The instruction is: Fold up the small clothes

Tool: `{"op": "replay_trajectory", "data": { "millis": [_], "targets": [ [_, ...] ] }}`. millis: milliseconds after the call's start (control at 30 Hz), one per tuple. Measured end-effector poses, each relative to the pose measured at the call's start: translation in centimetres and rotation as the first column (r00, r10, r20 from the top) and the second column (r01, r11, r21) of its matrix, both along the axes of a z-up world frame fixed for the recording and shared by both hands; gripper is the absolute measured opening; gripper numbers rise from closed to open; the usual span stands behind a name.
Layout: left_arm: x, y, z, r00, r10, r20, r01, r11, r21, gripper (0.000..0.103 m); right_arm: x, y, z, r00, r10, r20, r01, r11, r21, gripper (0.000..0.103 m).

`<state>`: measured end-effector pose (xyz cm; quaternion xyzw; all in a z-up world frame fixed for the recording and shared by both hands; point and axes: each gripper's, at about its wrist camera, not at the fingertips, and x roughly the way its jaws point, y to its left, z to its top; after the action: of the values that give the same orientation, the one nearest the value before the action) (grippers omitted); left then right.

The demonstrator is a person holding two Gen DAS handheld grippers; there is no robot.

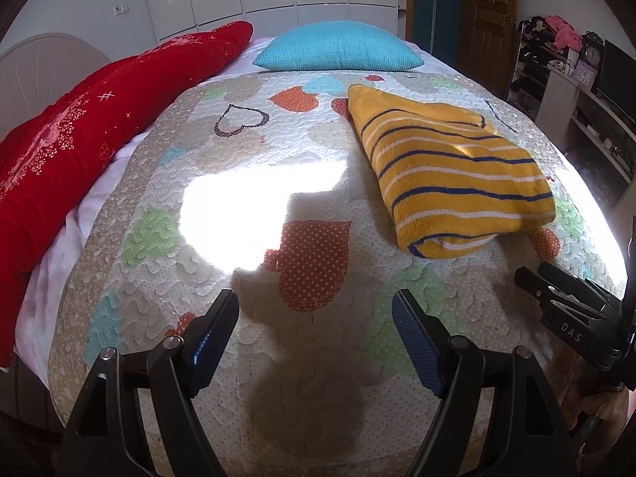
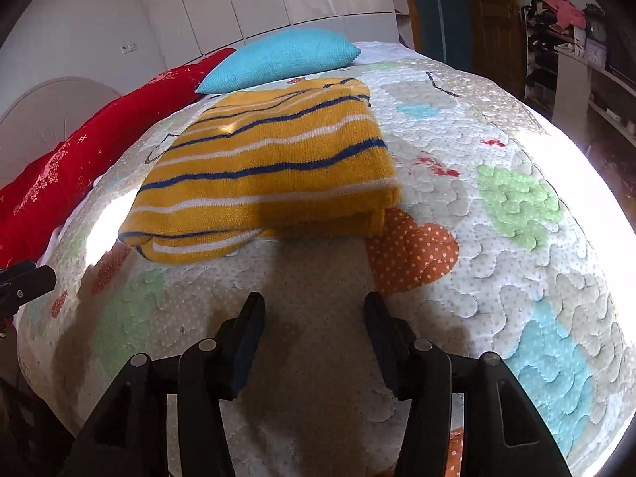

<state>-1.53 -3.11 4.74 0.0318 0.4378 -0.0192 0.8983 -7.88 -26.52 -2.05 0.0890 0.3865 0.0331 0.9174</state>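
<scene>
Folding looks done: the sweater (image 2: 262, 175) lies in a compact folded stack on the bed (image 2: 516, 278), in front of the blue pillow (image 2: 278, 59). Your left gripper (image 1: 316, 326) and right gripper (image 2: 314, 330) both hover short of it, fingers (image 2: 248, 342) released, nothing between them. No other clothes in view, so nothing visible left to fold.

Red embroidered blanket (image 1: 75, 151) cut off at left edge. Cluttered wooden shelf unit (image 1: 556, 55) contents too small to identify. Yellow striped knit garment (image 2: 262, 175) underside hidden.
</scene>
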Motion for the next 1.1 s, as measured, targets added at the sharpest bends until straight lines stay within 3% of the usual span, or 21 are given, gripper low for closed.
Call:
{"op": "replay_trajectory", "data": {
  "millis": [100, 200, 300, 400, 533, 733, 800, 833, 867, 900, 933, 1000, 1100],
  "targets": [
    [0.4, 0.4, -0.3, 1.000, -0.012, -0.024, 0.011, 0.999, -0.048, 0.079, -0.1, -0.5, 0.4, 1.000, -0.009, -0.011, 0.010, 0.999, 0.047, 0.056],
    [1.4, 1.7, -0.8, 0.997, -0.033, -0.063, 0.021, 0.984, -0.176, 0.080, -0.8, -2.3, 2.2, 1.000, -0.023, 0.021, 0.020, 0.987, 0.162, 0.058],
    [3.3, 2.8, -1.1, 0.994, -0.054, -0.090, 0.023, 0.949, -0.314, 0.084, -0.9, -5.2, 4.9, 0.992, -0.088, 0.095, 0.062, 0.968, 0.242, 0.073],
    [6.2, 2.8, -1.2, 0.992, -0.092, -0.090, 0.048, 0.914, -0.403, 0.087, 1.4, -7.9, 6.7, 0.983, -0.143, 0.117, 0.106, 0.955, 0.277, 0.079],
    [10.9, 1.2, -2.2, 0.981, -0.157, -0.113, 0.085, 0.874, -0.478, 0.087, 7.4, -9.4, 6.6, 0.990, -0.122, 0.071, 0.095, 0.949, 0.301, 0.080],
    [17.1, -2.5, -5.8, 0.931, -0.312, -0.191, 0.120, 0.754, -0.645, 0.089, 16.8, -9.6, 1.9, 0.997, -0.005, -0.074, 0.038, 0.888, 0.458, 0.078],
    [17.7, -3.8, -6.5, 0.922, -0.330, -0.201, 0.138, 0.768, -0.625, 0.089, 18.3, -9.1, 0.3, 0.994, 0.023, -0.104, 0.034, 0.858, 0.513, 0.066],
    [17.6, -4.3, -6.2, 0.921, -0.342, -0.188, 0.163, 0.776, -0.610, 0.082, 18.6, -8.9, 0.0, 0.995, 0.022, -0.098, 0.036, 0.838, 0.544, 0.054],
    [17.6, -4.6, -5.9, 0.915, -0.364, -0.176, 0.188, 0.768, -0.612, 0.071, 18.9, -8.6, -0.3, 0.994, 0.042, -0.101, 0.026, 0.806, 0.591, 0.051],
    [17.4, -4.7, -5.4, 0.915, -0.363, -0.177, 0.194, 0.779, -0.596, 0.062, 19.1, -8.3, -0.5, 0.994, 0.048, -0.101, 0.026, 0.783, 0.622, 0.047],
    [17.4, -4.6, -4.9, 0.918, -0.356, -0.173, 0.195, 0.787, -0.586, 0.055, 19.3, -7.9, -0.5, 0.994, 0.059, -0.093, 0.015, 0.765, 0.644, 0.046],
    [17.1, -3.8, -3.9, 0.928, -0.340, -0.150, 0.198, 0.795, -0.573, 0.052, 19.4, -6.8, -0.1, 0.993, 0.094, -0.065, -0.025, 0.733, 0.680, 0.046],
    [16.6, -2.3, -3.0, 0.947, -0.292, -0.138, 0.171, 0.815, -0.553, 0.051, 19.5, -5.1, 0.4, 0.989, 0.141, -0.035, -0.078, 0.715, 0.695, 0.046]
  ]
}}
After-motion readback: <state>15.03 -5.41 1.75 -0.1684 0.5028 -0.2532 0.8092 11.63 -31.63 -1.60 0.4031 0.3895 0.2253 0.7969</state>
